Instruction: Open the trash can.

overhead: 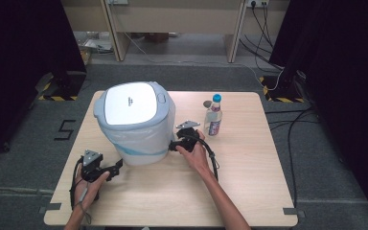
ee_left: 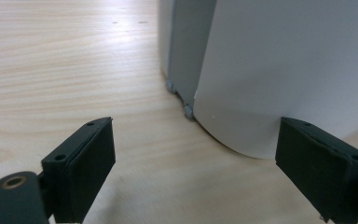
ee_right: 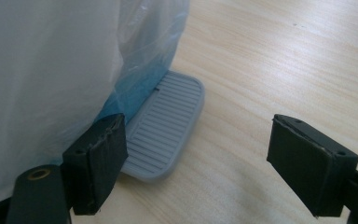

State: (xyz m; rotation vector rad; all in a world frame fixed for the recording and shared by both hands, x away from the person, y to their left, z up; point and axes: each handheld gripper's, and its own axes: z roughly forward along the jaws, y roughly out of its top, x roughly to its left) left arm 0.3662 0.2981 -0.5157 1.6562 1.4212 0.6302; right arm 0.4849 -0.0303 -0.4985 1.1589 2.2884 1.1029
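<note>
While both hands flank the pedal bin [overhead: 136, 122], left tool [overhead: 117, 168] and right tool [overhead: 173, 143] gape wide, empty.

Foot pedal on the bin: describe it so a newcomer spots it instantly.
Start at the white lidded bin on the wooden table. At its base, by the right gripper, a flat pedal lies on the tabletop. It is grey with ribbed lines and rounded corners, sticking out under the plastic liner.
</note>
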